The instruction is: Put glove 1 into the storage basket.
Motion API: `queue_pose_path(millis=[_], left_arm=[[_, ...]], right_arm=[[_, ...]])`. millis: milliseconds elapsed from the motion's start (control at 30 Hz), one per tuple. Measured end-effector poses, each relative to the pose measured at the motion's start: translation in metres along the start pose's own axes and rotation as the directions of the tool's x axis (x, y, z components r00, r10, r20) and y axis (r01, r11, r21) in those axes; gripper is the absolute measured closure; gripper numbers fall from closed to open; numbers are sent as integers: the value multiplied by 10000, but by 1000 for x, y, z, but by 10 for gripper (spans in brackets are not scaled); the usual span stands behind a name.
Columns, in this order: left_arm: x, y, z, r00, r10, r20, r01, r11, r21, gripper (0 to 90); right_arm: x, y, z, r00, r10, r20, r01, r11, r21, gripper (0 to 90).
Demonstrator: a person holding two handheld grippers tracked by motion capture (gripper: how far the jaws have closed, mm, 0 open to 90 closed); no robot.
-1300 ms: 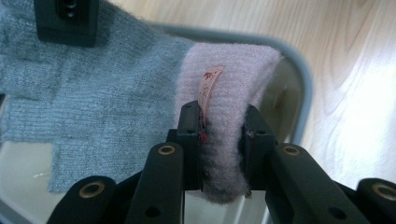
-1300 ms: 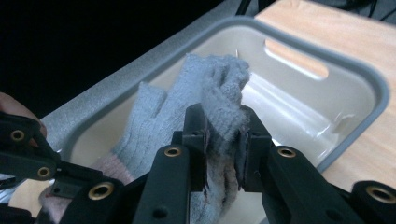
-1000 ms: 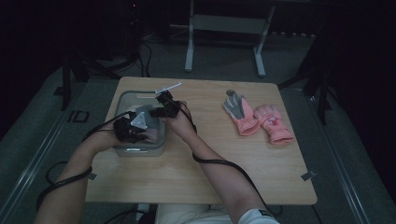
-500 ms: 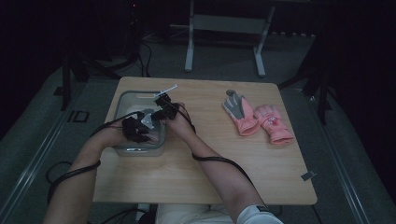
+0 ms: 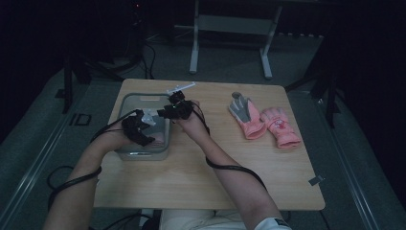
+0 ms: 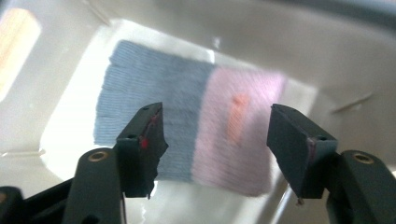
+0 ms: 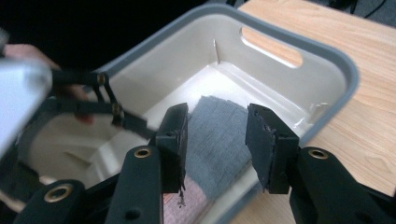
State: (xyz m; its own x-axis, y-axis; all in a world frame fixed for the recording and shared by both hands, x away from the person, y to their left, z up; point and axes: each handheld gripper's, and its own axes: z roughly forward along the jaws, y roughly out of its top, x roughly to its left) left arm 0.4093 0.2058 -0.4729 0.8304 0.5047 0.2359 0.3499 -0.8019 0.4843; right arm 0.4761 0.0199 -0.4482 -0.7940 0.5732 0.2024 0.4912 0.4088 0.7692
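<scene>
- A dim room with dark floor surrounds a light wooden tabletop [image 5: 191,182]; a metal stand's legs rise beyond its far edge.
- A grey-rimmed plastic bin [image 5: 125,103] sits near the tabletop's far left corner, a handle slot in its end wall.
- A folded knit cloth [image 6: 187,126], half grey-blue and half pink, lies flat on the bin's floor [image 7: 219,130].
- The left gripper [image 6: 212,128] hangs over the bin, pointing down at the cloth; its jaws have just been opening and now stand spread, with the cloth below them and not pinched.
- The right gripper [image 7: 215,135] hovers above the bin's right rim; its jaws have just been opening too and stand apart, clear of the cloth.
- A pair of pink gloves [image 5: 265,122] with grey palms lies toward the tabletop's far right corner, well apart from the bin.
</scene>
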Motion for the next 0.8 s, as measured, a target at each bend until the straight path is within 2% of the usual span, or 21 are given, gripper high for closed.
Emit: queue_pose_path(millis=[100, 200, 233, 300, 367, 433, 533, 567, 600, 633, 700, 767, 800], left_arm=[[-1, 0, -11, 9987, -482, 189, 491, 9974, -524, 273], [-5, 3, -20, 9941, -957, 518, 1004, 9901, -982, 217], [-7, 4, -21, 9929, -1046, 569, 1098, 9892, -972, 167], [-11, 7, -23, 9903, -1269, 563, 1313, 9880, -819, 156], [-15, 10, -25, 9860, -1465, 792, 1528, 9851, -796, 136], [-20, 14, -29, 9822, -1636, 925, 1728, 9797, -1020, 104], [-26, 22, -31, 9758, -1827, 1201, 1963, 9740, -1132, 60], [-26, 22, -31, 9758, -1827, 1201, 1963, 9740, -1132, 25], [-33, 30, -31, 9739, -1794, 1394, 1967, 9728, -1225, 14], [-33, 30, -31, 9739, -1794, 1394, 1967, 9728, -1225, 14], [-39, 36, -29, 9736, -1770, 1442, 1954, 9727, -1252, 13], [-41, 40, -29, 9733, -1696, 1545, 1902, 9731, -1302, 13], [-48, 46, -27, 9748, -1564, 1588, 1801, 9726, -1474, 13]], right_arm=[[-4, -6, -18, 10000, -2, 40, 3, 9997, -253, 596], [-9, -13, -33, 10000, 29, 72, -26, 9993, -362, 603], [-11, -16, -39, 10000, -1, 96, 4, 9993, -381, 603], [-14, -21, -47, 10000, 9, 92, -5, 9992, -401, 611], [-17, -27, -57, 9999, -96, 130, 101, 9992, -385, 612], [-20, -32, -64, 9997, -171, 165, 176, 9994, -307, 615], [-25, -40, -75, 9990, -345, 273, 350, 9992, -174, 615], [-25, -40, -75, 9990, -345, 273, 350, 9992, -174, 615], [-31, -47, -85, 9987, -346, 362, 351, 9993, -150, 603], [-31, -47, -85, 9987, -346, 362, 351, 9993, -150, 603], [-39, -55, -97, 9990, -183, 415, 194, 9995, -252, 583], [-39, -55, -97, 9990, -183, 415, 194, 9995, -252, 583], [-41, -57, -101, 9988, -239, 437, 251, 9993, -267, 573]])
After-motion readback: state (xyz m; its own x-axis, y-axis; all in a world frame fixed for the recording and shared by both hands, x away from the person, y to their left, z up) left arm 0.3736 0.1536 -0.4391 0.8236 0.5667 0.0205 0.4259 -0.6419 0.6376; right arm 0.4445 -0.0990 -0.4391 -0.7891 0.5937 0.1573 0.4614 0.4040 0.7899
